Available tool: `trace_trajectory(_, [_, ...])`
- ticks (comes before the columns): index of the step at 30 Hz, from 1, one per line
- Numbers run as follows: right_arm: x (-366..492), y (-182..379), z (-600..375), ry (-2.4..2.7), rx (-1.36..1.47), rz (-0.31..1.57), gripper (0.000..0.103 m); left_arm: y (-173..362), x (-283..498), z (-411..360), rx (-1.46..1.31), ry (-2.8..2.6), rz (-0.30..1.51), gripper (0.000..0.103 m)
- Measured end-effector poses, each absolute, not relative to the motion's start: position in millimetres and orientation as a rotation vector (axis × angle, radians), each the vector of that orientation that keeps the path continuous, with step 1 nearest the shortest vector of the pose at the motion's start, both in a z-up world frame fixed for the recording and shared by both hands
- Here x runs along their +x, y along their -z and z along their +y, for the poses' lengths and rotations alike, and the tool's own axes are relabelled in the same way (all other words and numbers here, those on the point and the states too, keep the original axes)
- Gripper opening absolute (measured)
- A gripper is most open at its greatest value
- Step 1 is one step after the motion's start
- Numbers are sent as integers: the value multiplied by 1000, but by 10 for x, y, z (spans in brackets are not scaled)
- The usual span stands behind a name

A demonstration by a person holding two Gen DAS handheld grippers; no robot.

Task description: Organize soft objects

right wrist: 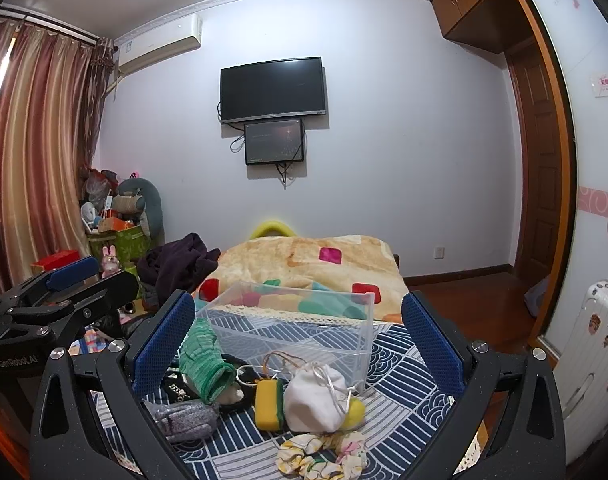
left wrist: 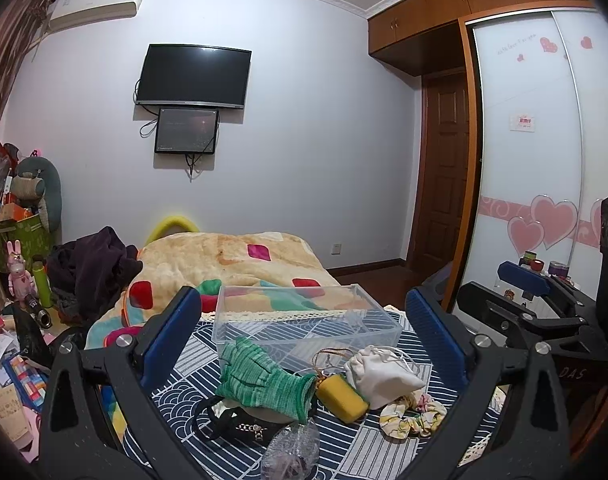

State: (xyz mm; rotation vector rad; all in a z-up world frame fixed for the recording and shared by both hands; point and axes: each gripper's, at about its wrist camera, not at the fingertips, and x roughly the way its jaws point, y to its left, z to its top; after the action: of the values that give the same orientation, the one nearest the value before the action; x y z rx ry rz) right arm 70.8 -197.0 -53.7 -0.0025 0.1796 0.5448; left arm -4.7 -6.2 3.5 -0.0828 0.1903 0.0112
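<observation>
There was one clear box [left wrist: 304, 320]. There was one green glove [left wrist: 260, 380], one yellow sponge [left wrist: 341, 398], one white bag [left wrist: 379, 376] and one flowery scrunchie [left wrist: 413, 416]. Two screens hung on the wall, one TV [left wrist: 194, 76] and one smaller screen [left wrist: 186, 131].

"GenRobot.AI" stands on the left gripper [right wrist: 70, 280]; "DAS" on the right gripper [left wrist: 523, 284].
</observation>
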Motion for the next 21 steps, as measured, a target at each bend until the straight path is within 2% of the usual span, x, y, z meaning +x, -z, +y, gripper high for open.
trace_trajectory(21, [709,561,-1966,-546,0,181,103,-44,-61,-100,-79,-11,186,103])
